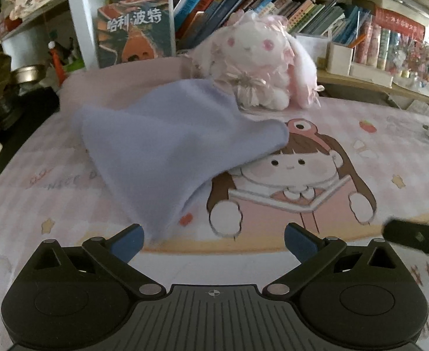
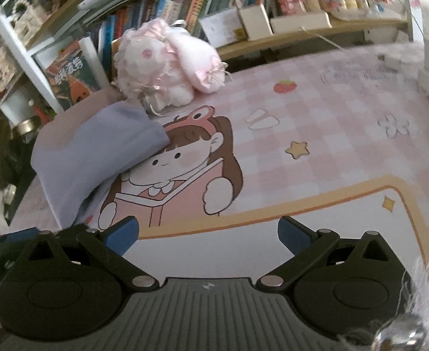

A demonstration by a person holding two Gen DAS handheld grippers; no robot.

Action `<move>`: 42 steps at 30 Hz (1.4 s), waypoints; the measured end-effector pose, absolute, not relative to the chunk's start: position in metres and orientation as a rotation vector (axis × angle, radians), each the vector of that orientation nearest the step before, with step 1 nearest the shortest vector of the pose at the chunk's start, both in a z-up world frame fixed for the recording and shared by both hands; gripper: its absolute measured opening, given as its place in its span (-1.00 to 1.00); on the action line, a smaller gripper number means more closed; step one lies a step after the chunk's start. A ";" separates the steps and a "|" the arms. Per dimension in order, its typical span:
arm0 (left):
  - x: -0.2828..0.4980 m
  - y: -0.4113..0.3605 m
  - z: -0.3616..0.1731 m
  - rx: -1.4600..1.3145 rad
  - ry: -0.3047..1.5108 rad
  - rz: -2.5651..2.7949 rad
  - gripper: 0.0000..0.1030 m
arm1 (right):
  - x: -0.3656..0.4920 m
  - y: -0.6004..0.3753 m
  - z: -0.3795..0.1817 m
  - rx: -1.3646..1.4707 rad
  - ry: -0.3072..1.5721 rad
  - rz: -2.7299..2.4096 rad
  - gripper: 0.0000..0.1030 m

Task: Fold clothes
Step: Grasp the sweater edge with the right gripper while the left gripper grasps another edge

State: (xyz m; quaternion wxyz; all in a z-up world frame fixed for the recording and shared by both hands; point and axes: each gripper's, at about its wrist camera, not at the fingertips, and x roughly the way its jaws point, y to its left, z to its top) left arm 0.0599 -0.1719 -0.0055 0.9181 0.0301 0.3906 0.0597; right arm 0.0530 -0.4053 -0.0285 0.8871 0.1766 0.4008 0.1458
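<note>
A pale lavender cloth (image 1: 161, 146) lies in a loosely folded heap on the pink cartoon desk mat (image 1: 316, 134), its near corner just ahead of my left gripper's left finger. It also shows at the left of the right wrist view (image 2: 91, 158). My left gripper (image 1: 214, 241) is open and empty, low over the mat's front edge. My right gripper (image 2: 208, 234) is open and empty, to the right of the cloth. The dark shape at the right of the left wrist view (image 1: 416, 237) is part of the right gripper.
A white and pink plush bunny (image 1: 261, 61) sits on the mat behind the cloth; it also shows in the right wrist view (image 2: 167, 61). Bookshelves (image 1: 243, 3) with several books line the back. Boxes (image 1: 340, 58) stand at the back right. Dark clutter (image 1: 6, 111) lies off the left edge.
</note>
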 end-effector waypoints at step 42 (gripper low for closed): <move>-0.039 -0.203 0.039 0.278 0.642 -0.042 -0.81 | 0.087 -0.396 -0.044 1.074 1.090 0.742 -0.64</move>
